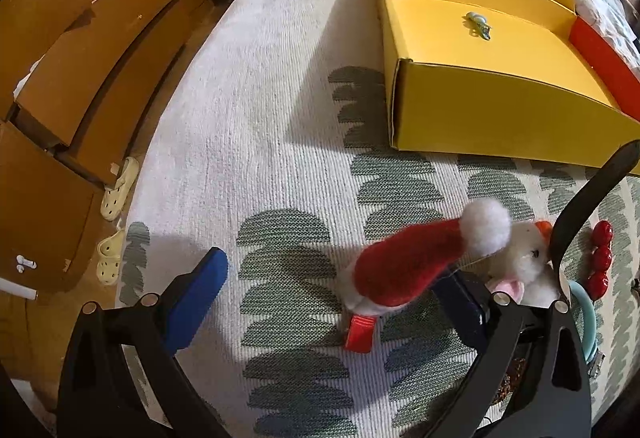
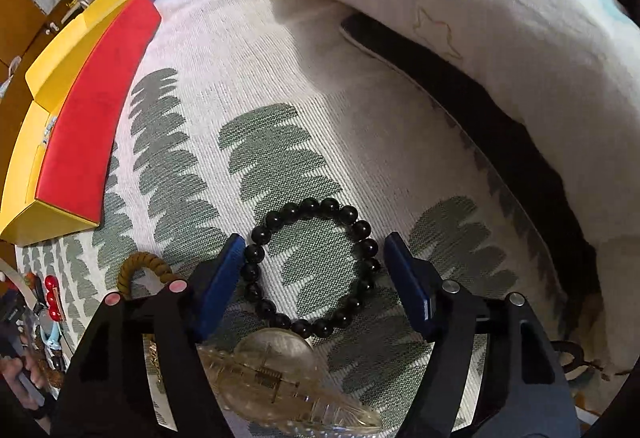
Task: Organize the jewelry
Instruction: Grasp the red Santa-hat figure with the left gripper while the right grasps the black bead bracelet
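Observation:
In the left wrist view my left gripper [image 1: 340, 302] is open above the bedspread. A red-and-white Santa-hat hair clip [image 1: 404, 270] lies between its fingers, close to the right finger [image 1: 464, 314]. A plush white animal clip [image 1: 524, 258] and a black headband [image 1: 588, 198] lie beside it. The yellow box [image 1: 480, 110] stands beyond, with a small blue clip [image 1: 478, 24] inside. In the right wrist view my right gripper [image 2: 316, 278] is open around a black bead bracelet [image 2: 312, 266] lying flat. A clear hair claw [image 2: 280, 378] lies just below it.
Red bead clip [image 1: 600, 258] and a teal band [image 1: 588, 318] lie at the right. A mustard rope hair tie [image 2: 140, 266] lies left of the right gripper. The box's red flap [image 2: 100, 110] is at left; a pillow [image 2: 480, 38] and a dark strap [image 2: 460, 86] at right. Wooden drawers [image 1: 80, 78] stand beside the bed.

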A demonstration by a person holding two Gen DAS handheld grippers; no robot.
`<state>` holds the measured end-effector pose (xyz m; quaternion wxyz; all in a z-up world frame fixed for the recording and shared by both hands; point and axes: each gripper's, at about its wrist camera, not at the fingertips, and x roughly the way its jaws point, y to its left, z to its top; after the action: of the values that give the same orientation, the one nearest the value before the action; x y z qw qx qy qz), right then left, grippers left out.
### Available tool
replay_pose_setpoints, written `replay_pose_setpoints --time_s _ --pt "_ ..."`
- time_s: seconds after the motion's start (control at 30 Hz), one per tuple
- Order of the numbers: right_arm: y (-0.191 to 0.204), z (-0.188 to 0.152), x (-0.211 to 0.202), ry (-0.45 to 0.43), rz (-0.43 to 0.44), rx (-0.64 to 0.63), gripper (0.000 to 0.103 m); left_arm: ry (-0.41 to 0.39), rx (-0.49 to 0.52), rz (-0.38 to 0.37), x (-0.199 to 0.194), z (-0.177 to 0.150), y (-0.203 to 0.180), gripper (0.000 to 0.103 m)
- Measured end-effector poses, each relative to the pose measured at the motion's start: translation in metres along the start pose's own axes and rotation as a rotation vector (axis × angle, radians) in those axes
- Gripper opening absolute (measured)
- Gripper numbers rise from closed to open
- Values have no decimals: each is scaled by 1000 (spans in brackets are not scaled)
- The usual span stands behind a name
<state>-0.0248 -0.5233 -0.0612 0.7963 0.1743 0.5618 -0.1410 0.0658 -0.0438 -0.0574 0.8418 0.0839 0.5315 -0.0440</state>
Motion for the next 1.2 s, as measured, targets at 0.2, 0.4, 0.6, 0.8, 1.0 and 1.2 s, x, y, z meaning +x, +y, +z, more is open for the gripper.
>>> replay_pose_setpoints --time_s 0.2,0.4,0.6,0.8,1.0,1.2 --pt "22 3 3 24 -64 -83 56 -3 1 0 1 1 -1 97" --pt "25 6 3 47 -34 -88 40 -4 -5 -12 0 0 1 97" --pt "21 3 -1 50 -15 -69 25 -23 14 -37 -5 0 -1 75" --pt "13 -2 -6 57 -6 -43 20 -36 11 -62 -10 -1 2 45" --pt "16 -13 -20 48 -4 -42 20 -33 -41 -98 -14 1 14 22" --pt "14 -17 -44 -3 38 -17 20 -43 -63 -157 -22 2 19 20"
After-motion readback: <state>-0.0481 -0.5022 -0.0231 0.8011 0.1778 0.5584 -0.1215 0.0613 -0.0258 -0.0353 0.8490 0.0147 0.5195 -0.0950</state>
